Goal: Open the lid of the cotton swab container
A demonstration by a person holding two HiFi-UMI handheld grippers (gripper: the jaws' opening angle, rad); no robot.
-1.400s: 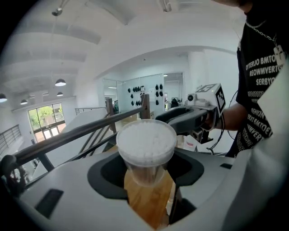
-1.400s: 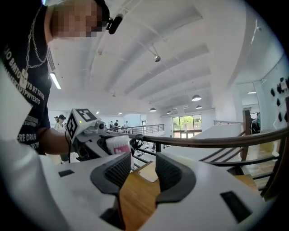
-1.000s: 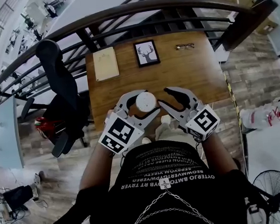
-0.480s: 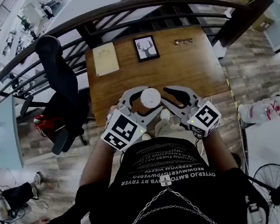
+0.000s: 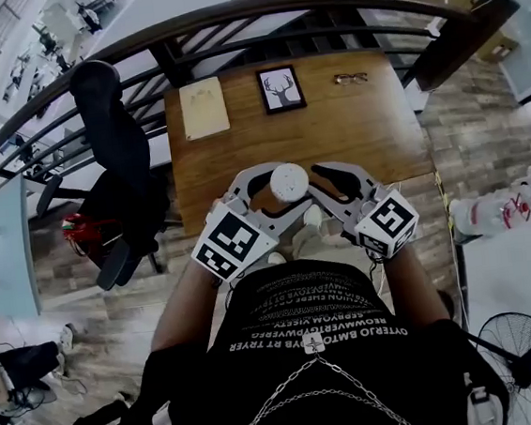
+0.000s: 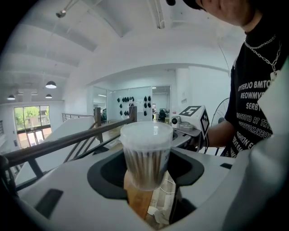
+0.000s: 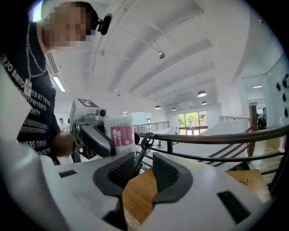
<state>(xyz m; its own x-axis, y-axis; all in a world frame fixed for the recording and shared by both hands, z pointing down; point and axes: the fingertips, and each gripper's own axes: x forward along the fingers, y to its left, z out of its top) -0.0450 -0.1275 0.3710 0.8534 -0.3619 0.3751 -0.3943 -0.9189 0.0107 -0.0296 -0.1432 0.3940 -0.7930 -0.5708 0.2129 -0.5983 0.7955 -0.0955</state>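
The cotton swab container [image 5: 289, 182] is a clear round tub with a white lid, full of swabs [image 6: 146, 153]. It is held upright above the near edge of the wooden table [image 5: 361, 131]. My left gripper [image 5: 281, 196] is shut on its body below the lid. A pink label [image 7: 119, 135] shows in the right gripper view. My right gripper [image 5: 319, 190] sits just right of the container. Its jaws are closing with nothing between the pads [image 7: 121, 170]; only the table shows in the gap. The container stands beyond and left of its tips.
At the table's far side lie a framed deer picture [image 5: 281, 89], a beige pad [image 5: 202, 108] and glasses [image 5: 350, 78]. A black office chair [image 5: 118, 156] stands left of the table, a curved railing [image 5: 226, 18] runs behind it, and a floor fan [image 5: 521, 359] is at lower right.
The right gripper has come in closer to the container and its jaws have narrowed. The left gripper has shifted the container slightly right and away from me.
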